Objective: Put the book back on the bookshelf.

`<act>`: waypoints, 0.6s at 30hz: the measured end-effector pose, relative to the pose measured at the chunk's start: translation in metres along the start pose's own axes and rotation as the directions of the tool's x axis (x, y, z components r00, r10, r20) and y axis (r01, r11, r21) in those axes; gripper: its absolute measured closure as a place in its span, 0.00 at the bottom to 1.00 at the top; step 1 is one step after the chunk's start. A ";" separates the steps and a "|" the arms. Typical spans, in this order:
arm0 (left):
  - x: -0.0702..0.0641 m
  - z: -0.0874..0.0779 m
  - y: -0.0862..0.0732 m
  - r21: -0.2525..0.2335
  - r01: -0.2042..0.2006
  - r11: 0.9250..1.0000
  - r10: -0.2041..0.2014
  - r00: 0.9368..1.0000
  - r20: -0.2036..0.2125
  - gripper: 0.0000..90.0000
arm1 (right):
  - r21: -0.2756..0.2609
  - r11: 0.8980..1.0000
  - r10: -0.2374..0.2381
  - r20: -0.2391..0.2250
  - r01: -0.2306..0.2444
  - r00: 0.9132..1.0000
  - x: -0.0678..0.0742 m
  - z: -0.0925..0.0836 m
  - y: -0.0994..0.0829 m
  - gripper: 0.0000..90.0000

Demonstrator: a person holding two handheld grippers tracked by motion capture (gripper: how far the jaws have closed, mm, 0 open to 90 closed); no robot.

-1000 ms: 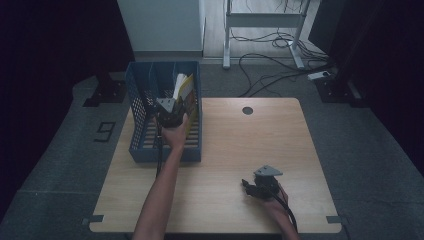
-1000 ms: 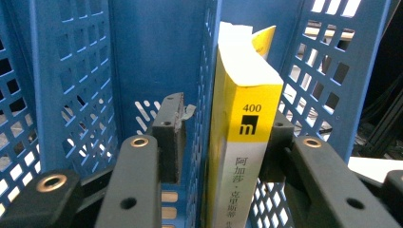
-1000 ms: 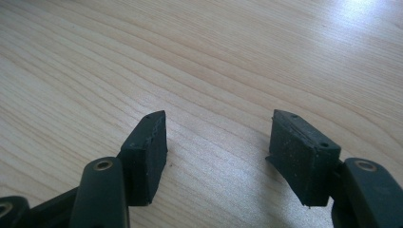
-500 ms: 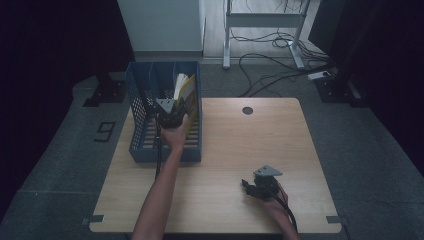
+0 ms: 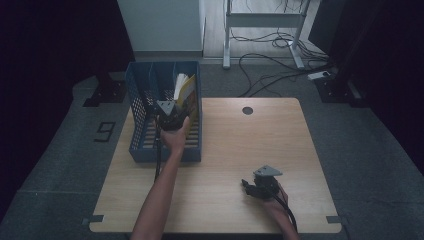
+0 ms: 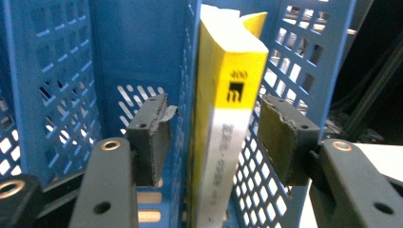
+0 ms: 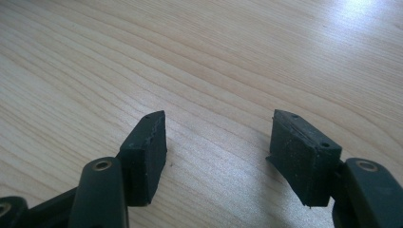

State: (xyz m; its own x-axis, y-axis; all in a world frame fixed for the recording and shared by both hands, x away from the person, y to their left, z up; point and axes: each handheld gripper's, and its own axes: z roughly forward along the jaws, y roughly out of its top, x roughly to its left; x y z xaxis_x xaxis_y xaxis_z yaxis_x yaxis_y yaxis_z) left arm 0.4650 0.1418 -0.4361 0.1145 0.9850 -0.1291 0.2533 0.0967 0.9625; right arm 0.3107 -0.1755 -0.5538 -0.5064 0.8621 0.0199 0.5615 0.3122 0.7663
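**Releasing the yellow book into the blue file rack**

Letting go is the step in hand, I judge: the left tongs [image 6: 211, 137] have just been opening, and their pads now stand clear on either side of the yellow book [image 6: 228, 109], which sits upright between them without being pressed. The book rests in the rightmost compartment of the blue file rack [image 5: 142, 150], close against the perforated divider, at the back left of the counter [image 5: 300, 145]. The right tongs [image 7: 216, 156] idle open over bare wood near the front edge, holding nothing. Next, the left tongs would need to back straight out, keeping both pads off the book and the rack's wall so it doesn't tip.
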 end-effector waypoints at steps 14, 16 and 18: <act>0.005 -0.026 -0.013 -0.003 -0.010 1.000 0.010 0.998 0.068 0.47 | 0.000 1.000 0.001 0.000 -0.001 1.000 0.000 0.000 0.000 0.40; 0.006 -0.029 -0.015 -0.001 -0.009 1.000 0.009 0.997 0.081 0.47 | 0.000 1.000 0.000 0.001 0.000 1.000 0.000 0.000 0.000 0.40; 0.005 -0.032 -0.016 0.003 -0.008 1.000 0.007 0.995 0.101 0.47 | -0.001 1.000 0.000 0.002 0.000 1.000 0.000 0.001 0.000 0.40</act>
State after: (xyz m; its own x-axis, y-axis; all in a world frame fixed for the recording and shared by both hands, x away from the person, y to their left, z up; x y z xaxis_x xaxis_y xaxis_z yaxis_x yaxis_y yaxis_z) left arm 0.4308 0.1501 -0.4449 0.2125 0.9663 -0.1453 0.2552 0.0887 0.9628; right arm 0.3113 -0.1750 -0.5539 -0.5055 0.8626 0.0187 0.5610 0.3121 0.7667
